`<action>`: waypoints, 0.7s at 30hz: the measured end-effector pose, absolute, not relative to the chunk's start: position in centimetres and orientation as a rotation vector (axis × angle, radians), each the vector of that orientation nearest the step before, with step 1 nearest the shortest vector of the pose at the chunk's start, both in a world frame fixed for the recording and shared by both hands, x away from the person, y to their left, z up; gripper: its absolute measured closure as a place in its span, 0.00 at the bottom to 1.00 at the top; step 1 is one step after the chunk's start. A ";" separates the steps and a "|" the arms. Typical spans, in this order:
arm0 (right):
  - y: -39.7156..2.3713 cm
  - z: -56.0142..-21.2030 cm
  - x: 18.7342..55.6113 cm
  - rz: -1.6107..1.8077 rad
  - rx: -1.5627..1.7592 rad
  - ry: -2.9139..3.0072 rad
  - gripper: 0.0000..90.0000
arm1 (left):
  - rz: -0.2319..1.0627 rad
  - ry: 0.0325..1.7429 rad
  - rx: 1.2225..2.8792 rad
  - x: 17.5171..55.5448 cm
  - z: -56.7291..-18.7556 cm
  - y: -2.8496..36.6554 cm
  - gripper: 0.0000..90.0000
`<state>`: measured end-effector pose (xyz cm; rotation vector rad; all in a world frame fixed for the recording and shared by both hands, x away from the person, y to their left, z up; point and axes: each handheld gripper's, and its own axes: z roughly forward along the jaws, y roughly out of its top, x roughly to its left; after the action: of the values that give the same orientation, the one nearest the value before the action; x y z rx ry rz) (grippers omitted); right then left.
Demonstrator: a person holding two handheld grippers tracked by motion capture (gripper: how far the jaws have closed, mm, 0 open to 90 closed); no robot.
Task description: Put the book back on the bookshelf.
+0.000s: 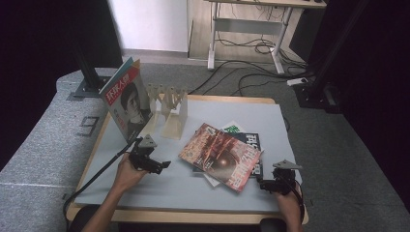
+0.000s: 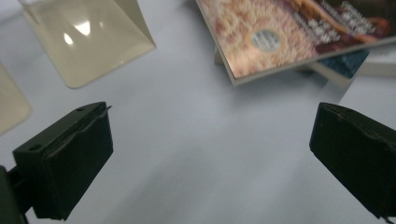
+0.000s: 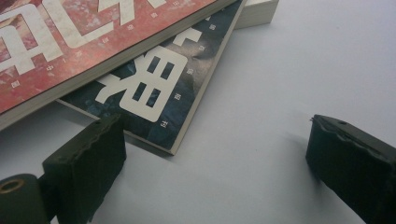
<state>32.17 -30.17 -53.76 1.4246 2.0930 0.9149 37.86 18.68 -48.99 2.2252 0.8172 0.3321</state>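
A pile of magazines lies right of the table's middle, with a red-covered magazine (image 1: 222, 155) (image 2: 289, 32) (image 3: 84, 37) on top. Under it is a dark blue magazine (image 1: 252, 141) (image 3: 159, 84), and below that a pale one (image 3: 261, 11). Another magazine (image 1: 126, 99) stands upright in a beige rack (image 1: 170, 108) (image 2: 88, 37) at the back left. My left gripper (image 1: 163, 166) (image 2: 212, 123) hovers open left of the pile, with bare mat between its jaws. My right gripper (image 1: 261, 183) (image 3: 217, 140) is open at the pile's near right corner, its left jaw by the blue magazine's corner.
A grey mat (image 1: 174, 186) covers the wooden table (image 1: 193, 216). The rack has several free slots to the right of the standing magazine. Beyond the table are a desk frame (image 1: 246, 29) and cables (image 1: 251, 72) on the floor.
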 end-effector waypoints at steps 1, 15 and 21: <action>-30.2 -53.8 32.2 0.915 1.424 2.093 0.05 | 0.329 0.815 2.236 37.9 -49.3 18.5 0.00; -30.2 -53.8 32.2 0.914 1.424 2.093 0.05 | 0.301 0.805 2.322 38.5 -52.9 16.8 0.00; -30.2 -53.8 32.2 0.915 1.423 2.090 0.05 | 0.300 0.811 2.311 38.5 -53.0 16.9 0.00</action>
<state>32.17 -30.16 -53.78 1.4228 2.0904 0.9148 38.47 16.89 -52.98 2.3114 0.8106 0.2997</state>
